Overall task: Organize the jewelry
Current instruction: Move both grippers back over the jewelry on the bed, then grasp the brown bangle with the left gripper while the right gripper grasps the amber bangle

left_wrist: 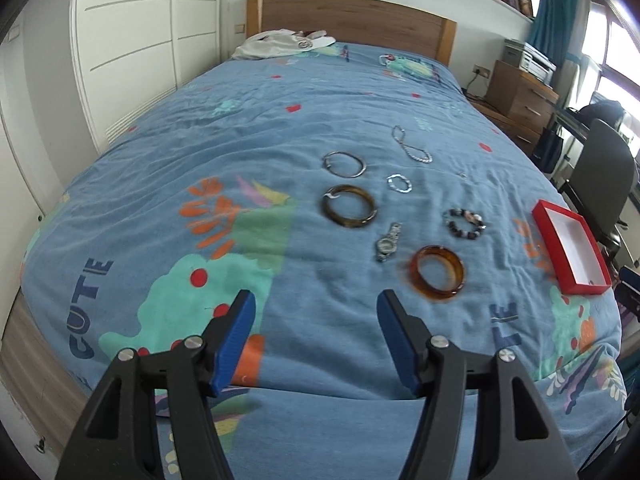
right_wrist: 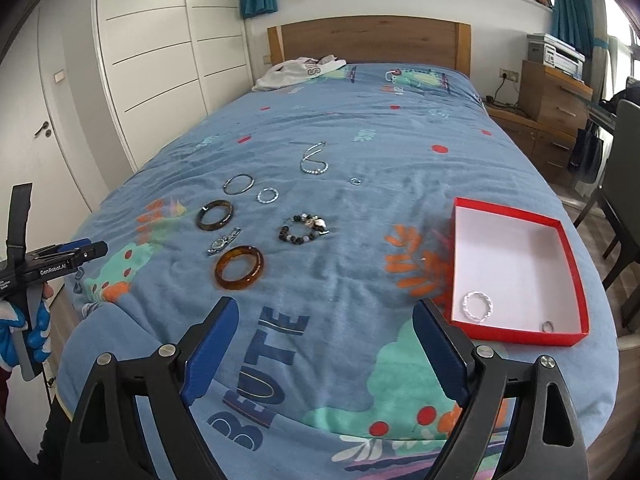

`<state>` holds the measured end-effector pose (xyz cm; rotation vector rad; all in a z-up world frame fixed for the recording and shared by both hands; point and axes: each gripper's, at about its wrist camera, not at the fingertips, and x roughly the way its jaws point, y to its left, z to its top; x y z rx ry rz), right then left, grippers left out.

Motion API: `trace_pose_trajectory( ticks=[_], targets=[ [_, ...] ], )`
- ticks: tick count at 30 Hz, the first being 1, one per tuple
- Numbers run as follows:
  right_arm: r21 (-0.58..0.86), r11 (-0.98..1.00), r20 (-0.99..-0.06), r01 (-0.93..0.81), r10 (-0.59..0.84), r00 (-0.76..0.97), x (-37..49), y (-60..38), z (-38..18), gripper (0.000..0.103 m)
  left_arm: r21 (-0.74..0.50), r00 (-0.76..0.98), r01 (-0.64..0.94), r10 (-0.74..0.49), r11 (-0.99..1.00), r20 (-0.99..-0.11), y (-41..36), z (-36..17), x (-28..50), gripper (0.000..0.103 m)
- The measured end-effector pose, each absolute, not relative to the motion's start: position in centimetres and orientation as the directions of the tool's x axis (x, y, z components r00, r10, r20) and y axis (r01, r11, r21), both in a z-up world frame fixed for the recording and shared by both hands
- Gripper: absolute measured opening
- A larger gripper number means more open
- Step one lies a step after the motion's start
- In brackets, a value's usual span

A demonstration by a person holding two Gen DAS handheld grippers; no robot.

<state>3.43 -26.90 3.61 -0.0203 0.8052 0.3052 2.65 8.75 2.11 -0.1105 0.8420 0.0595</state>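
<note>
Jewelry lies on the blue bedspread: an amber bangle, a dark tortoiseshell bangle, a watch, a beaded bracelet, a silver hoop, a small silver bracelet, a chain necklace and a tiny ring. A red box holds a silver bracelet and a ring. My left gripper is open and empty, near the amber bangle. My right gripper is open and empty, left of the box.
A white garment lies by the wooden headboard. White wardrobe doors stand on the left. A wooden dresser and a dark chair stand on the right. The left gripper also shows at the right wrist view's left edge.
</note>
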Motion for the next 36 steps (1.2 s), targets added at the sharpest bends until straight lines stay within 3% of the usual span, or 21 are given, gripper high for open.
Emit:
trace_pose_trajectory(
  ticks=[21,36],
  targets=[
    [0.118,0.905,-0.802,-0.408,0.329,0.498,10.3,-18.2,-3.8,0.089,-0.113,0.564,-0.114,-0.029,0.987,-0.825,12.1,-4.4,11.4,0.062],
    [0.194,0.867,-0.804,-0.458,0.408,0.433,15.3,-14.4,-7.4,0.089,-0.121,0.546,-0.067,-0.065,0.99,-0.835,10.6,-6.5,20.7,0.062]
  ],
)
